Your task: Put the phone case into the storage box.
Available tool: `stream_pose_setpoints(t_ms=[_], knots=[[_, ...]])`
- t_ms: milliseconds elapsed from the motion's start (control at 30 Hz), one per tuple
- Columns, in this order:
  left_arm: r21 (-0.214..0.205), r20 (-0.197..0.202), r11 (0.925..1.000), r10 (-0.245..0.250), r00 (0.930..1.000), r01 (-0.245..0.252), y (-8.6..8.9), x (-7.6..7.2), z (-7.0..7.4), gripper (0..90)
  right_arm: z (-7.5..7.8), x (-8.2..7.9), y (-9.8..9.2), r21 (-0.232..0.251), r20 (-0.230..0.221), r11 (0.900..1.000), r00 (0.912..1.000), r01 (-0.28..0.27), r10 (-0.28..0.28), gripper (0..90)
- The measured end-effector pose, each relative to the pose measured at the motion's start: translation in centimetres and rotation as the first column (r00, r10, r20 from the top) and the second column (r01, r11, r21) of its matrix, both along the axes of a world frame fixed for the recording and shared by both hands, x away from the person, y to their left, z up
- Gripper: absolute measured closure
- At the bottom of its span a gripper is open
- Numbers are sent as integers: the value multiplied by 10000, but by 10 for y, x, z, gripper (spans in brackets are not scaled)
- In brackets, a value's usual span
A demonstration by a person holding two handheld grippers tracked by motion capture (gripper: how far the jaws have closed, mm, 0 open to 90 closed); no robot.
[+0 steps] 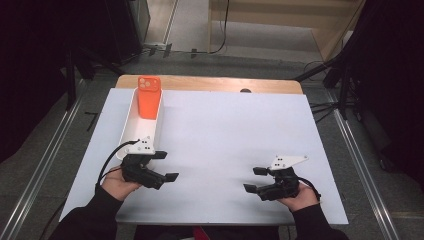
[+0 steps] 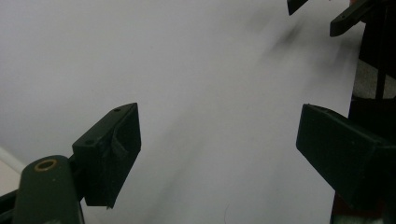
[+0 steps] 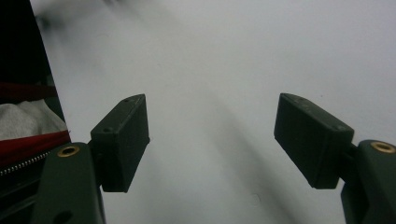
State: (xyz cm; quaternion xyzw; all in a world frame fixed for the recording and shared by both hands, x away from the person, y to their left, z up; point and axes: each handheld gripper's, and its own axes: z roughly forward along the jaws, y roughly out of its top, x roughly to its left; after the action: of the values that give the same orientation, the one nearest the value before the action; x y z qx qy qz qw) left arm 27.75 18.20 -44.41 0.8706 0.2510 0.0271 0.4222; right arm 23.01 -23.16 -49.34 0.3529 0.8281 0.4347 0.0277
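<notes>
The worktop (image 1: 225, 145) is plain white, with a strip of bare light wood along its 12 o'clock edge. Toward 10 o'clock, a white tray (image 1: 131, 131) holds a bright orange phone case (image 1: 148, 97). Both the left hand-held gripper (image 1: 167, 166) and the right hand-held gripper (image 1: 253, 179) are black, each topped with a pale grey plate. The sleeves (image 1: 95, 215) are black.

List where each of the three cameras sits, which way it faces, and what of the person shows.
High view: above the near side, facing forward and down on the white table, orange phone and tray; both hands with tools.
Left gripper view: on the left tool, facing across the table.
Right gripper view: on the right tool, facing the table.
Shared: each gripper view shows open black jaws over the table.
</notes>
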Motion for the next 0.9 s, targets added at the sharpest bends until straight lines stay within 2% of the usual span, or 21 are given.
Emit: stream_pose_setpoints(t_ms=[433, 900], knots=[[347, -136, 9988, -350, 9993, 355, 6, -11, -10, 144, 0, 1, 1, -24, 21, 10000, 10000, -32, 32, 251], [343, -204, 9983, -457, 9987, 463, 11, -18, -16, 143, -1, 1, 1, -29, 20, 10000, 10000, -36, 36, 251]])
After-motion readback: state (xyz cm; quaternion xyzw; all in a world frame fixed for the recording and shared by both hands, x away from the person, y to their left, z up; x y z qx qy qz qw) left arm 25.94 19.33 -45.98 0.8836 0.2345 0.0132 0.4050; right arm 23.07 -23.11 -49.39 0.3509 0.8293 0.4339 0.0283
